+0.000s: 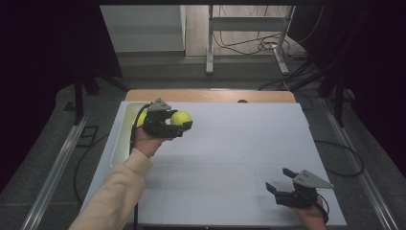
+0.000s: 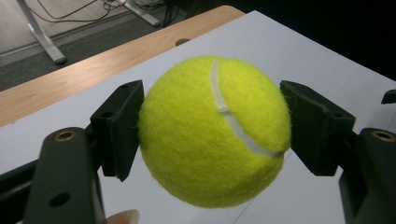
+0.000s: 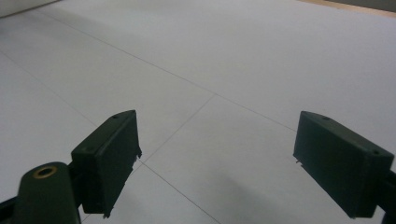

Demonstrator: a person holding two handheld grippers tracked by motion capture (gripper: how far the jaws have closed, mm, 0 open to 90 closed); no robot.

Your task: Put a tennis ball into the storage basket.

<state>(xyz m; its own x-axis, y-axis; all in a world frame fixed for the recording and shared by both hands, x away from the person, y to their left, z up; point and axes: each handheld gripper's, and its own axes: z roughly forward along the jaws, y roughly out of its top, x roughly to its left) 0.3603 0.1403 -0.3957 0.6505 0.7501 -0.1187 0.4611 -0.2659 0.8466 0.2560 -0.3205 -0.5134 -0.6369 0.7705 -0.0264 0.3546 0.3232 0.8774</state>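
A yellow tennis ball (image 1: 181, 118) (image 2: 215, 130) hangs above the white table top at the far left, clamped between the two black pads of my left gripper (image 1: 183, 123) (image 2: 212, 133), which is shut on it. A second yellow ball (image 1: 140, 119) peeks out behind that gripper, inside the white bin (image 1: 119, 143) at the table's left edge. Near the front right corner my right gripper (image 1: 280, 179) (image 3: 217, 161) stands open over bare table, with nothing between its fingers.
The white table top (image 1: 230, 153) spreads between the two grippers. A wooden strip (image 1: 210, 96) runs along its far edge. Beyond it stand a metal table frame (image 1: 249, 43) and loose cables on the floor.
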